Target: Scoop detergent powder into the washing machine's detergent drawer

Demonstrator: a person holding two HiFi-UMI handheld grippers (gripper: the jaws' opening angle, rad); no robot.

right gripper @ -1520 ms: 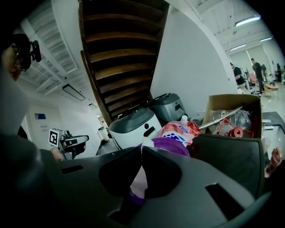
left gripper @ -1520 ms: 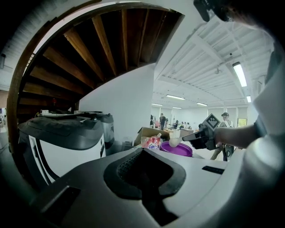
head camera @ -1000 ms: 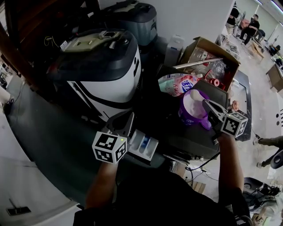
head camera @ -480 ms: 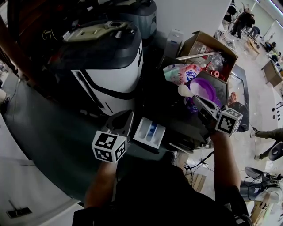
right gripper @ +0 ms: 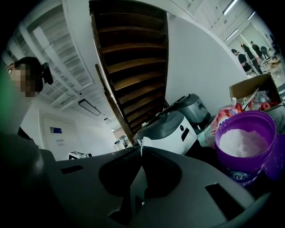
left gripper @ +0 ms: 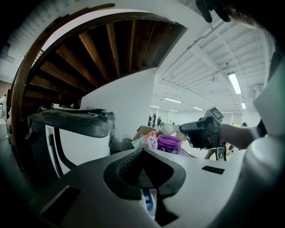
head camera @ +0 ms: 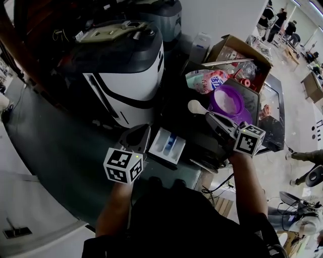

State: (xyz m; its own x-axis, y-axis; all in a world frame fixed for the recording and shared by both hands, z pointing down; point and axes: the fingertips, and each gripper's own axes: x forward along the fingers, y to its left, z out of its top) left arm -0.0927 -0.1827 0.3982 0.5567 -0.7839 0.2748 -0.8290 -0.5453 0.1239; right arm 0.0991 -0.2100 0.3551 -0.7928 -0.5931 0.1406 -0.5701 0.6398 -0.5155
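The white detergent drawer (head camera: 166, 145) stands pulled out of the washing machine (head camera: 126, 80), a blue compartment showing inside it. My left gripper (head camera: 140, 135) sits shut just left of the drawer, which shows below its jaws (left gripper: 147, 200). My right gripper (head camera: 212, 120) is shut on the handle of a white scoop (head camera: 196, 107). The scoop's bowl hangs between the drawer and the purple powder tub (head camera: 227, 101). In the right gripper view the tub (right gripper: 245, 144) holds white powder, and only a thin white edge of the scoop handle (right gripper: 141, 149) shows.
A pink and white detergent bag (head camera: 206, 80) lies behind the tub. An open cardboard box (head camera: 242, 58) with clutter stands at the back right. A second machine (head camera: 156, 12) is behind the washer. People stand far off at the top right.
My right gripper has carried the scoop out of the purple tub and leftward, closer to the drawer. The left gripper has stayed beside the drawer.
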